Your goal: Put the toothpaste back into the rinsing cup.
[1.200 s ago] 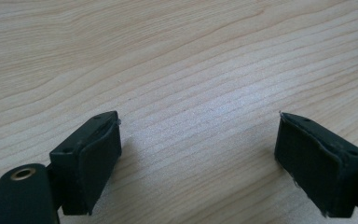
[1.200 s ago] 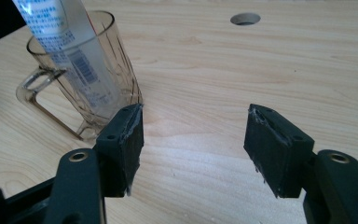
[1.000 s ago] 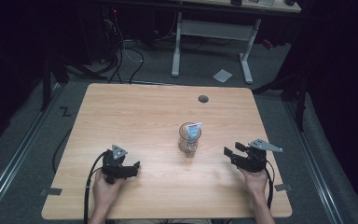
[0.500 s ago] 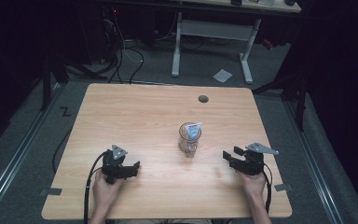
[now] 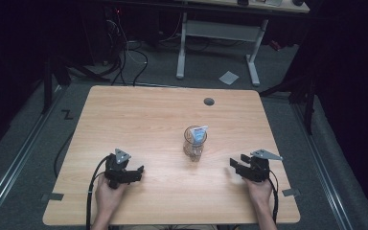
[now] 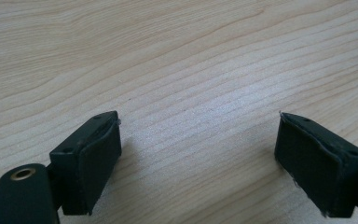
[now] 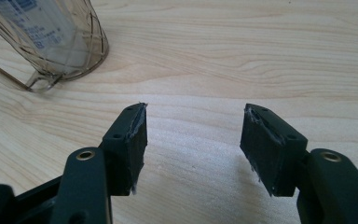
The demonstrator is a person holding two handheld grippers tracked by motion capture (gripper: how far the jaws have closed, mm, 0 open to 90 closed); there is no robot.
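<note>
Clear plastic cup (image 5: 194,142) upright near the middle of the wooden table (image 5: 139,115), with a white and blue printed packet (image 5: 199,133) standing inside and poking above the rim. Seen again at the upper left of the right gripper view (image 7: 51,39), ribbed wall and small handle toward the lens, blue print legible through the side but too small to read. Right gripper (image 5: 237,165) low over the board at the near right, well apart from the cup, pointed leftward toward it; jaws parted with bare wood between them, nothing gripped, and lately closing a little, earlier frames showing a wider gap. Same gap plain in the right gripper view (image 7: 193,140), pads clear of the cup. Left gripper (image 5: 135,171) at the near left of the table, held in a hand (image 5: 106,191), cable trailing off the front edge; jaws spread wide in the left gripper view (image 6: 198,154), only wood grain between the pads, nothing held. Small dark grommet hole (image 5: 209,101) in the tabletop beyond the cup. Grey floor past the far edge, with a white desk frame (image 5: 218,36) and a scrap of paper (image 5: 229,76).
</note>
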